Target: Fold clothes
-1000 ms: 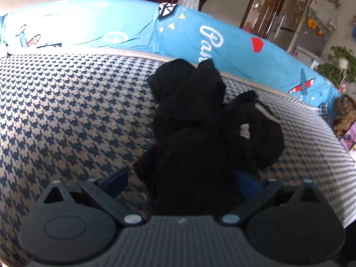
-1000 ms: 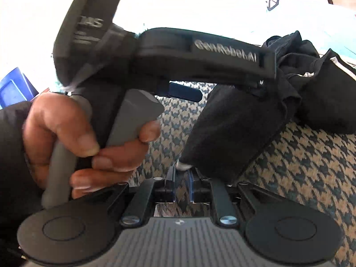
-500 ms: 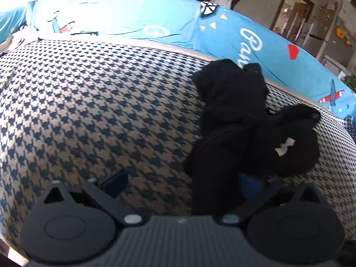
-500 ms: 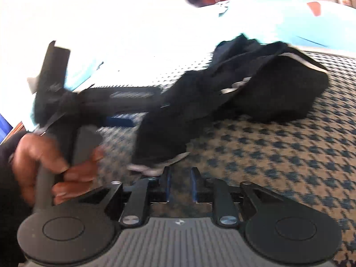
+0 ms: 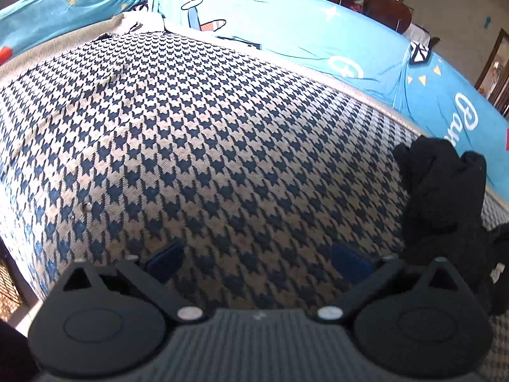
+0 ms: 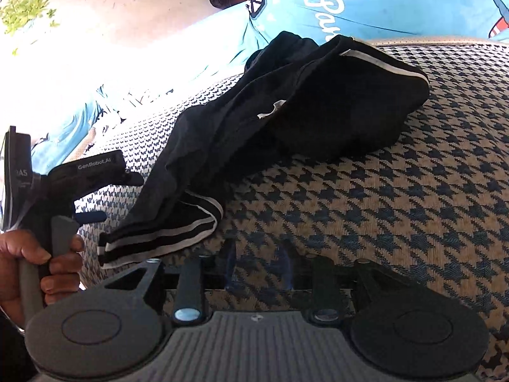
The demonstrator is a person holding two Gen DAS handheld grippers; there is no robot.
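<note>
- Black knit, limp and rumpled: garment (image 6: 286, 121) heaped from centre to upper right of the right wrist view, one leg trailing down to a white-striped cuff (image 6: 165, 242) at lower left.
- Same garment (image 5: 445, 210) bunched at the right edge of the left wrist view, on houndstooth cover (image 5: 206, 146).
- Left gripper (image 5: 257, 261) spread wide, blue pads far apart, nothing but checked cloth between them; garment just beside its right finger, apart from the pads.
- Left gripper (image 6: 95, 197) seen again at left of the right wrist view, gripped by a hand (image 6: 35, 267), fingers pointing toward the trailing leg.
- Right gripper (image 6: 257, 264) at bottom centre, jaws just been opening, now part-way apart and blurred; only houndstooth in the gap, cuff lying just up and left, not between the pads.
- Handling, as a judgement: light, soft, floppy, no stiffness to hold a shape; likely to sag and drag on the woven cover, not slip.
- Best hold, probably: the striped cuff, thicker and flat at the near edge; second hold likely the white-piped edge (image 6: 381, 63) at upper right, to stretch it out flat.
- Turquoise printed sheet (image 5: 318, 31) across the top of frame, beyond the cover.
</note>
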